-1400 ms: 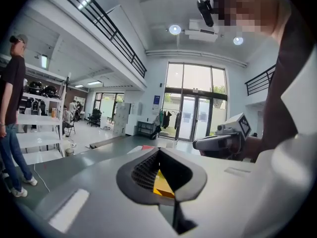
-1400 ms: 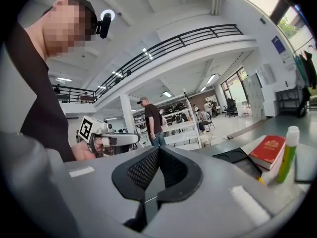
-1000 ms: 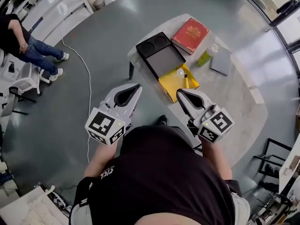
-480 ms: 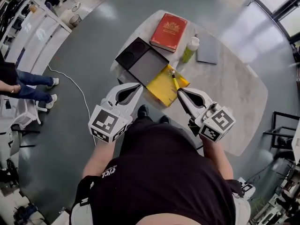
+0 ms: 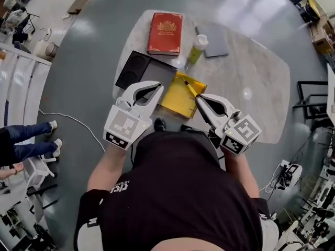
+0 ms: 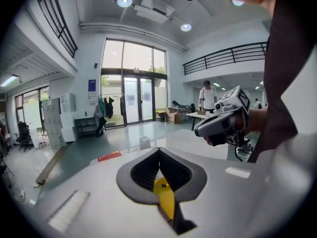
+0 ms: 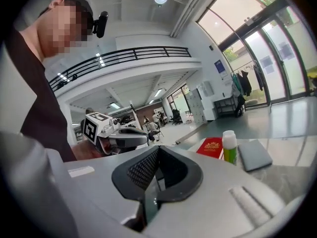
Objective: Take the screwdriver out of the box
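A yellow-handled screwdriver (image 5: pixel 189 88) lies on the open yellow box (image 5: pixel 178 99) at the near edge of the table. A black box (image 5: pixel 142 71) with two round hollows sits just left of it. My left gripper (image 5: pixel 158 88) is shut and empty, its tips over the seam between the black and yellow boxes. My right gripper (image 5: pixel 199 99) looks shut and empty, its tips at the yellow box's right edge, close to the screwdriver. In the left gripper view the jaws (image 6: pixel 159 151) meet, with yellow showing below them. In the right gripper view the jaws (image 7: pixel 158 148) meet too.
On the pale oval table (image 5: pixel 251 72) lie a red book (image 5: pixel 165 33), a green bottle with a white cap (image 5: pixel 196 48) and a grey pad (image 5: pixel 214 40), all beyond the boxes. A person's legs (image 5: pixel 26 140) show far left on the floor.
Both grippers have come forward to the near edge of the table and now reach the boxes. The left one rolled and moved further. Neither has taken hold of anything.
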